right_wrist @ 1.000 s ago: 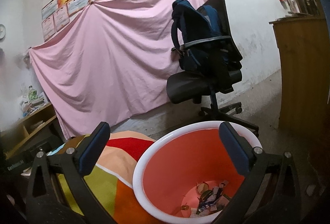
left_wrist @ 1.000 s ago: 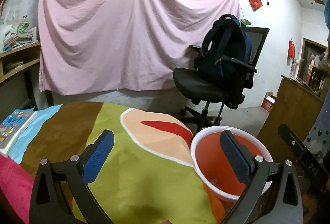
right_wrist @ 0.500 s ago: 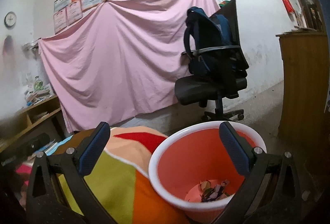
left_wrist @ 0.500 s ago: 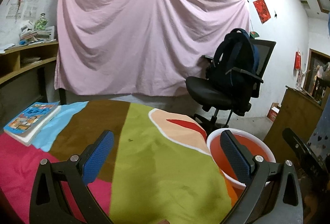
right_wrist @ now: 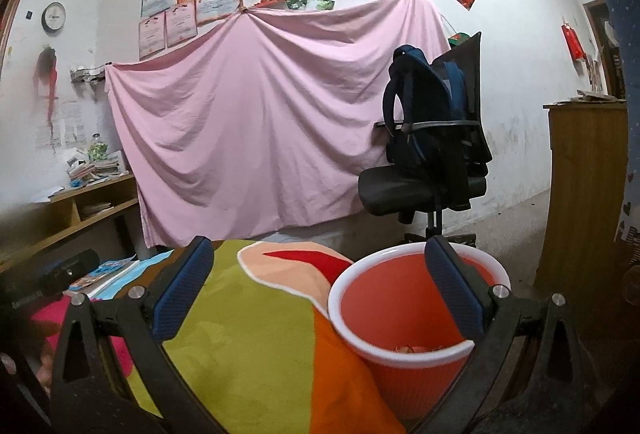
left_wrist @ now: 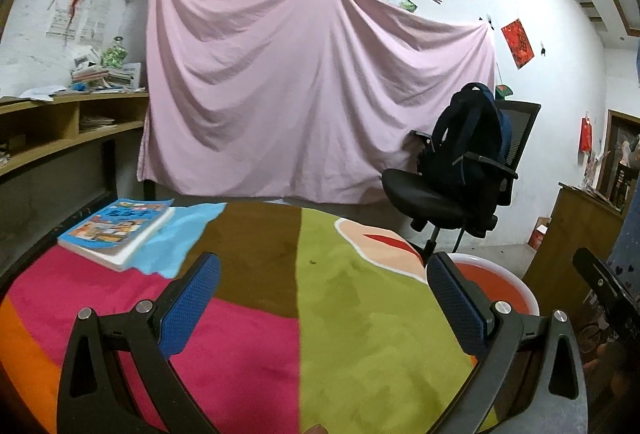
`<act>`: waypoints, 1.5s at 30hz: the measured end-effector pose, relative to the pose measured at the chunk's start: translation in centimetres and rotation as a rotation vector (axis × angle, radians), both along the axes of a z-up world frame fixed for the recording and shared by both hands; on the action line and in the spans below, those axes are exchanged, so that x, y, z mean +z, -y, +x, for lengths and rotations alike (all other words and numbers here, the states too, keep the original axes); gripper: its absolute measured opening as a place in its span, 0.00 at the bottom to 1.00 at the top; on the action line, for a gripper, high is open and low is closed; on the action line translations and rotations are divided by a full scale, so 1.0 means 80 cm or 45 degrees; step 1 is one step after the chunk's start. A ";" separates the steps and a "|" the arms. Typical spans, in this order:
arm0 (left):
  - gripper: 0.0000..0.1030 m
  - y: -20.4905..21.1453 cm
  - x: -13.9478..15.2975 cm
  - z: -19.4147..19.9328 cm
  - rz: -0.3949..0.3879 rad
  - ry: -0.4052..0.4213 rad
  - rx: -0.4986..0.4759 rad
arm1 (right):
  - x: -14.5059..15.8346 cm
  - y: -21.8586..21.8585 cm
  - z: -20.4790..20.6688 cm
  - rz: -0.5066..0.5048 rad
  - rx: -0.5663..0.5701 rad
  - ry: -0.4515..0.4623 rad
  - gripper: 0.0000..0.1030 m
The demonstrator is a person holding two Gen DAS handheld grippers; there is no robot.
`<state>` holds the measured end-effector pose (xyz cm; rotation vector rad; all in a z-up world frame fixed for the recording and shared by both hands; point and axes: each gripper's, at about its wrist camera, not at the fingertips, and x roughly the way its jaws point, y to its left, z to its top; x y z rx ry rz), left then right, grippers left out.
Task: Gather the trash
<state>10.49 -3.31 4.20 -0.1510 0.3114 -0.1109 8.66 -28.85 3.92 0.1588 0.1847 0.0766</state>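
An orange bin with a white rim (right_wrist: pixel 404 310) stands beside the table's right edge; a little trash shows at its bottom. It also shows in the left wrist view (left_wrist: pixel 496 284), behind my right finger. My left gripper (left_wrist: pixel 320 298) is open and empty above the colourful tablecloth (left_wrist: pixel 340 318). My right gripper (right_wrist: pixel 316 286) is open and empty, over the table edge and the bin's rim. A tiny dark speck (left_wrist: pixel 311 261) lies on the green part of the cloth.
A children's book (left_wrist: pixel 116 228) lies at the table's far left. A black office chair with a dark backpack (left_wrist: pixel 464 170) stands behind the bin. A pink sheet (left_wrist: pixel 304 94) hangs on the wall. Wooden shelves (left_wrist: pixel 52 130) are left, a wooden cabinet (right_wrist: pixel 584 194) right.
Both grippers have drawn back and risen. The left view has swung left, showing more table and the book. The bin looks smaller and lower in both views. Jaws stay open.
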 end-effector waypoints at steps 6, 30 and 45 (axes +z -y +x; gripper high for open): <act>0.98 -0.014 -0.008 -0.034 0.021 0.000 0.001 | -0.004 -0.018 -0.041 -0.007 -0.013 -0.002 1.00; 0.98 -0.011 -0.057 -0.081 0.079 0.013 -0.039 | -0.050 -0.056 -0.105 -0.067 -0.025 -0.043 1.00; 0.98 -0.011 -0.078 -0.070 0.084 0.003 -0.027 | -0.069 -0.073 -0.077 -0.086 0.008 -0.081 1.00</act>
